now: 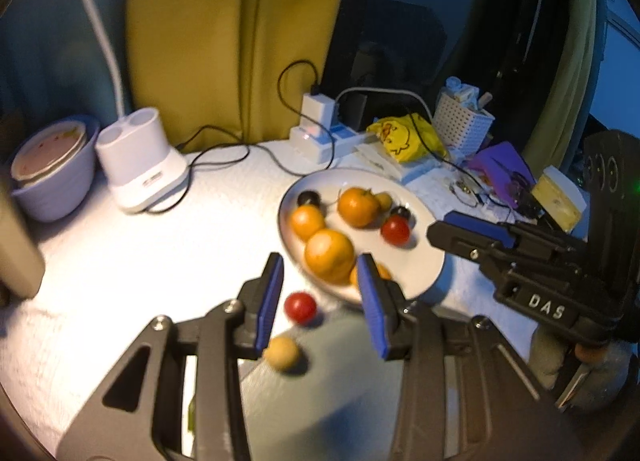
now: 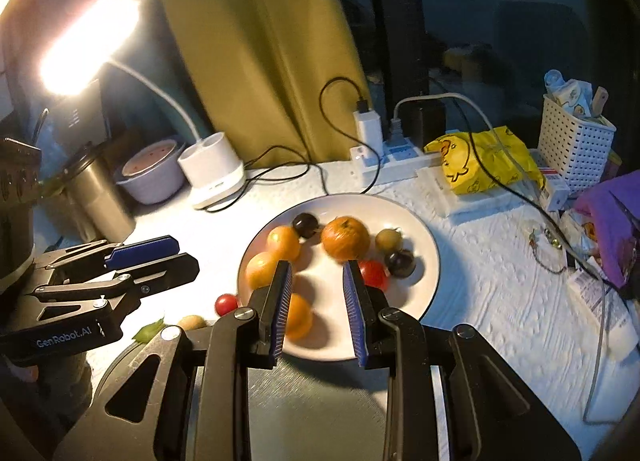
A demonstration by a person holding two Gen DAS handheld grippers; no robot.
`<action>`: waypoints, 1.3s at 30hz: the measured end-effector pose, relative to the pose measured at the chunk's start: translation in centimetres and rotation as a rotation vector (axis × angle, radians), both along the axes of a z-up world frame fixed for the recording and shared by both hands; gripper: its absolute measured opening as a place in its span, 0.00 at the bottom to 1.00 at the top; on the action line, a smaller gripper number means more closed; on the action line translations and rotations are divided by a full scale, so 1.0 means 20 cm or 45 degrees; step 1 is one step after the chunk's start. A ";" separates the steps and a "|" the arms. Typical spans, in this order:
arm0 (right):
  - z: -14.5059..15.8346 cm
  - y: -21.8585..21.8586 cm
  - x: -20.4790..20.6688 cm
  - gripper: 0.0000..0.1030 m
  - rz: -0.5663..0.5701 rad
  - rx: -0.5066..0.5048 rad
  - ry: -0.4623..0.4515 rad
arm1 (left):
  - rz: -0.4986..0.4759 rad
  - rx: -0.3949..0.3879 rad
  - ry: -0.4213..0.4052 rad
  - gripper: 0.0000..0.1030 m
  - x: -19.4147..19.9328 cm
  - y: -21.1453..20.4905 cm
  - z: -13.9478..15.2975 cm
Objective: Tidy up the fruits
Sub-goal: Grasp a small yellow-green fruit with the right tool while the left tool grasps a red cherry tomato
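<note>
A white plate (image 1: 424,261) (image 2: 420,261) holds several oranges (image 1: 329,257) (image 2: 346,239), two dark round fruits (image 2: 400,263), a red tomato (image 1: 395,230) and a small yellow fruit (image 2: 388,239). Off the plate, on the white cloth, lie a red tomato (image 1: 300,307) (image 2: 227,303) and a yellowish fruit (image 1: 282,353) (image 2: 192,321). My left gripper (image 1: 320,261) (image 2: 184,257) hovers over the plate's near-left rim, jaws apart and empty. My right gripper (image 2: 316,265) (image 1: 436,229) hangs over the plate's near side, jaws narrowly apart with nothing between them.
A grey round dish (image 2: 320,401) lies just below both grippers. At the back stand a lamp base (image 1: 140,161), a bowl (image 1: 52,173), a power strip with cables (image 1: 320,133), a yellow bag (image 1: 404,137) and a white basket (image 1: 460,121). A metal cup (image 2: 96,189) stands left.
</note>
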State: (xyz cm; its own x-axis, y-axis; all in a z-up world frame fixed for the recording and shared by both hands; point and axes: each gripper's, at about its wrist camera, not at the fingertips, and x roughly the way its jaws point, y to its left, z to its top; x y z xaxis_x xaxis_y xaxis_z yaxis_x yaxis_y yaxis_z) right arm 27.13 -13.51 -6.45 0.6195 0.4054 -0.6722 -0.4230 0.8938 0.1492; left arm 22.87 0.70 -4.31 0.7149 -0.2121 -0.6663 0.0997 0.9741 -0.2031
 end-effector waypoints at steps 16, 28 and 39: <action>-0.03 0.13 -0.19 0.27 0.084 -0.003 0.049 | 0.067 -0.032 0.037 0.38 -0.27 0.15 -0.13; -0.10 0.35 -0.23 0.27 0.203 -0.048 0.110 | 0.150 -0.067 0.041 0.39 -0.34 0.32 -0.17; -0.22 0.56 -0.19 0.27 0.237 -0.119 0.171 | 0.166 -0.112 0.053 0.39 -0.34 0.43 -0.21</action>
State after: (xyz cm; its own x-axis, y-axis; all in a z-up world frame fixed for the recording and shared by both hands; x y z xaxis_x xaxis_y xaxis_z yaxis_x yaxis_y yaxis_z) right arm 23.32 -2.29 -10.76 0.4422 0.4365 -0.7835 -0.5636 0.8148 0.1358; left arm 16.00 9.31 -8.51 0.7121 -0.1782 -0.6791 -0.0365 0.9566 -0.2892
